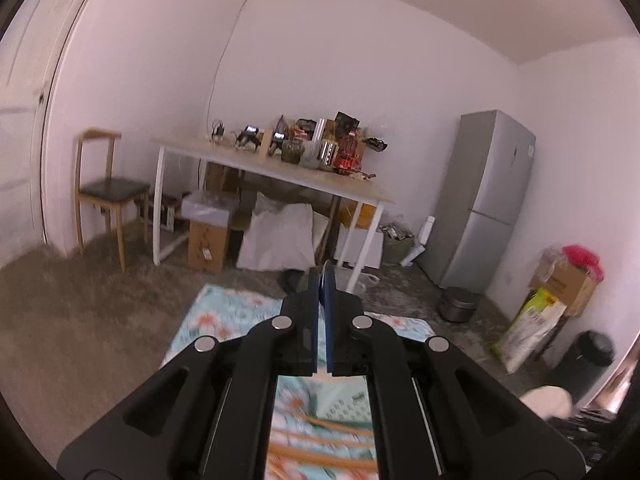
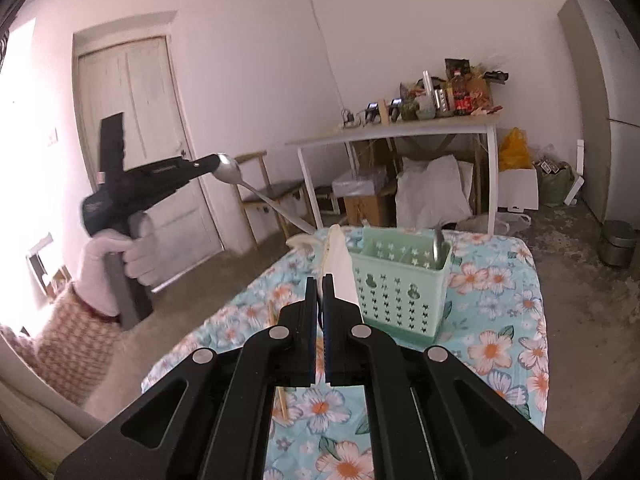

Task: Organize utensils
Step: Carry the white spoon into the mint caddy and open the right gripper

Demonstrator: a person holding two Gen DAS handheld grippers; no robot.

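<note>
Covering the low surface (image 2: pixel 516 320) is a turquoise cloth w/ orange-and-white flowers. On it, toward the far edge, stands the mint-green perforated plastic utensil basket (image 2: pixel 400 280), a metal utensil (image 2: pixel 437 245) upright in its far-right corner. Just left of the basket, the right hand-held gripper (image 2: pixel 320 286) is clamped on a white plastic utensil (image 2: pixel 340 268) that points up and away. Well left of the basket, off the surface, the left hand-held gripper (image 2: pixel 212 162), carried in a white-gloved hand (image 2: pixel 116 258), pinches a shiny metal spoon (image 2: pixel 248 186) by its bowl, handle slanting down toward the basket. Thin wooden chopsticks (image 1: pixel 320 436) lie on the cloth nearer than the basket.
</note>
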